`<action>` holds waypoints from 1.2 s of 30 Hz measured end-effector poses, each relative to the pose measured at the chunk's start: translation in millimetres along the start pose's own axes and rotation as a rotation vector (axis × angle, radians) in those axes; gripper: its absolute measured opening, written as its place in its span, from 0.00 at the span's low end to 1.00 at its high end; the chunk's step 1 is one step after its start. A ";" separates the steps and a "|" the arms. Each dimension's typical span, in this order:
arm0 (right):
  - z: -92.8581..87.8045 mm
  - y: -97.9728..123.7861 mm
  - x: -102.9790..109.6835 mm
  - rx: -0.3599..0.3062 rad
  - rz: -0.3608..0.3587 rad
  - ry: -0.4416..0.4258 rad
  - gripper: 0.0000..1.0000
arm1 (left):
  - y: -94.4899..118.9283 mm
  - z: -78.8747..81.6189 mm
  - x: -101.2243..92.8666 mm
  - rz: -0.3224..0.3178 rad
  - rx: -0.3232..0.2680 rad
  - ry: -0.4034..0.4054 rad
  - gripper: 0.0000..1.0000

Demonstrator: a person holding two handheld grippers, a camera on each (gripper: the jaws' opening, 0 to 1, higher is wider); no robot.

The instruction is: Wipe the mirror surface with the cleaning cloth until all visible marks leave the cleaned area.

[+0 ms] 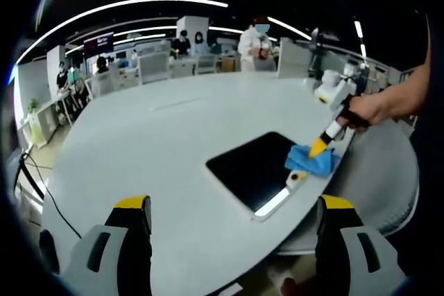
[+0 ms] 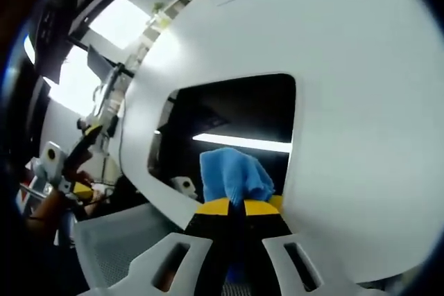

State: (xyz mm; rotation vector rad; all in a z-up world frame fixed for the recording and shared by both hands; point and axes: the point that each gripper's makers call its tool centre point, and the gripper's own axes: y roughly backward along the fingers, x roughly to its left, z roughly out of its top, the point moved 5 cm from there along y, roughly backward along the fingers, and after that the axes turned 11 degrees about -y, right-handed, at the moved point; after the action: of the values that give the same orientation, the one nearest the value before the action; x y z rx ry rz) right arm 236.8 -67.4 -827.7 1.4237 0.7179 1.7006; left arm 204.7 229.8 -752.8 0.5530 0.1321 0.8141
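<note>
Left gripper (image 1: 236, 223): jaws apart, lower frame, holding nothing.
Mirror (image 1: 253, 170): flat on table (image 1: 159, 143), centre-right.
Cloth (image 1: 312, 161): blue, pressed onto mirror by right gripper (image 1: 319, 148).

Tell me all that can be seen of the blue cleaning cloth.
The cleaning cloth is bright blue, soft and bunched, like microfibre. The right gripper is shut on it; its yellow-tipped jaws pinch the lower part, and the free part bulges out beyond the tips. In the left gripper view the cloth lies crumpled against the mirror, at the corner near the table edge, under the gripper tip. No dirt shows on it.
</note>
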 end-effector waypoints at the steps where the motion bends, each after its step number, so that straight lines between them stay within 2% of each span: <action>1: 0.4 0.5 -1.3 0.000 -0.002 0.000 0.00 | 0.6 -0.8 0.7 -0.003 0.003 -0.001 1.00; 15: -0.6 12.3 -17.0 -0.014 -0.035 -0.044 0.00 | -3.0 -1.3 11.8 -0.020 -0.001 -0.010 1.00; 22: 0.6 11.2 -14.9 -0.014 -0.047 -0.050 0.00 | -7.3 0.6 12.3 -0.042 0.002 -0.015 1.00; 28: 4.1 10.5 -15.7 -0.007 -0.045 -0.064 0.00 | -5.1 -0.6 17.0 -0.033 -0.001 -0.010 1.00; 36: 16.2 7.5 -16.6 -0.011 -0.050 -0.064 0.00 | -1.1 -5.9 13.7 -0.023 0.002 0.006 1.00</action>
State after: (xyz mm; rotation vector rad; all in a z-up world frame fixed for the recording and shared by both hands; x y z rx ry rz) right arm 252.0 -86.5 -826.9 1.4344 0.7028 1.6110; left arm 213.0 241.4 -757.1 0.5497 0.1445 0.7936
